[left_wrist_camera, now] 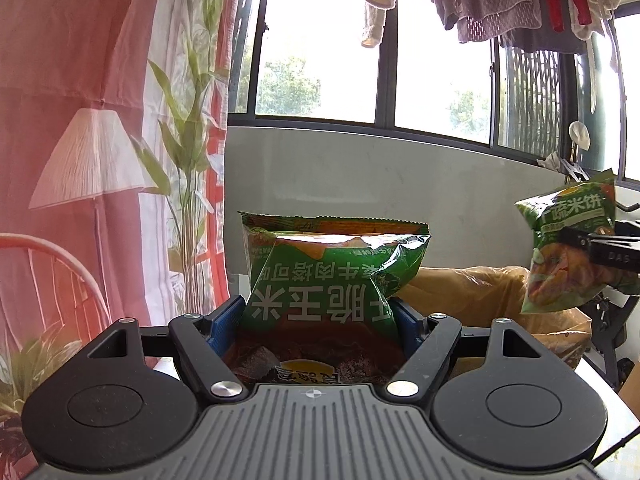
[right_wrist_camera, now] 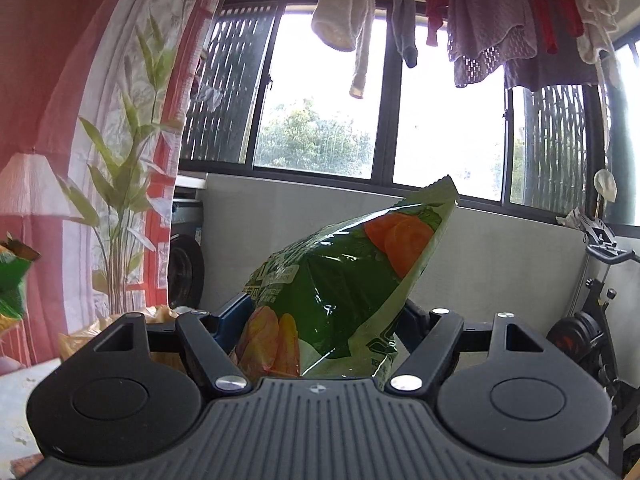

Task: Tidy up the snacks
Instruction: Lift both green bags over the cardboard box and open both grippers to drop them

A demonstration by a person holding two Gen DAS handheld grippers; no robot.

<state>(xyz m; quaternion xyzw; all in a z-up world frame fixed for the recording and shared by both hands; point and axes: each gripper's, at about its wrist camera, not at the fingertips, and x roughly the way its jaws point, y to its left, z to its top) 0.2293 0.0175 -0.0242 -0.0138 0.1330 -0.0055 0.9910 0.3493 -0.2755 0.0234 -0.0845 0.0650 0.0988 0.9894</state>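
Blue pads of the left gripper press both sides of a green corn snack bag, held upside down and raised before the window. Off to its right, the right gripper clamps a green vegetable rice cracker bag, tilted, its top corner toward the glass. Behind both sit an orange plastic bag, a printed curtain and hanging laundry.

Only slivers of a pale table showed, at the lower right of the left view and the lower left of the right one. A crumpled yellow plastic bag sat on it.
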